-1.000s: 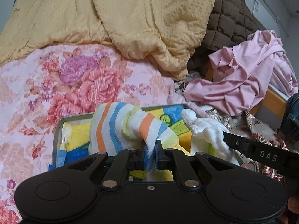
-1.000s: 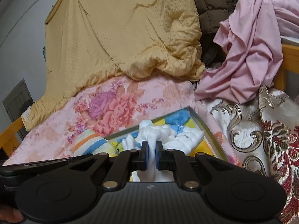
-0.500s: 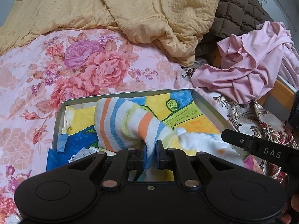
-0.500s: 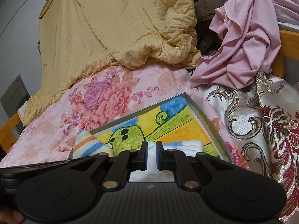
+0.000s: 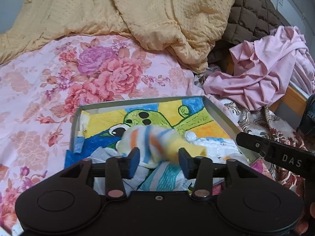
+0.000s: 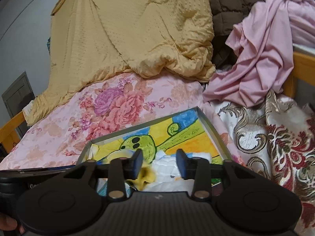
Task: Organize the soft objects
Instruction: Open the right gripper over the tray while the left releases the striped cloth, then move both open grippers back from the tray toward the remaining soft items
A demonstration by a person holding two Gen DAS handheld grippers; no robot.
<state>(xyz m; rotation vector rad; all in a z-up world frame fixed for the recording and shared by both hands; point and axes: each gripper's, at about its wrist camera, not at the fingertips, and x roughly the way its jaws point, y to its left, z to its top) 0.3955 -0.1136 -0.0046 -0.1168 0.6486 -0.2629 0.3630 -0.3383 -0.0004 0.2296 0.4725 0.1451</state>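
Observation:
A shallow grey tray (image 5: 137, 102) lined with a bright cartoon drawing lies on the bed. A rolled striped towel (image 5: 153, 139), blurred with motion, drops onto the tray between the fingers of my left gripper (image 5: 158, 160), whose jaws are opening and no longer press it. Beside it on the right lies a white cloth (image 5: 214, 143). In the right wrist view the same tray (image 6: 209, 122) holds the white cloth (image 6: 167, 165) under my right gripper (image 6: 158, 164), whose jaws are also opening, clear of the cloth. A yellow end of the towel (image 6: 145, 176) shows at its left finger.
The tray rests on a pink floral sheet (image 5: 59, 82). Behind it are a yellow quilt (image 5: 157, 19), a brown quilted blanket (image 5: 250, 13) and a crumpled pink garment (image 5: 261, 74). A brocade cloth (image 6: 275, 141) and a wooden bed rail (image 6: 299, 64) lie to the right.
Both grippers were shut on their cloths, lowered them into the tray, and now stand open. The striped towel and the white cloth have been let go.

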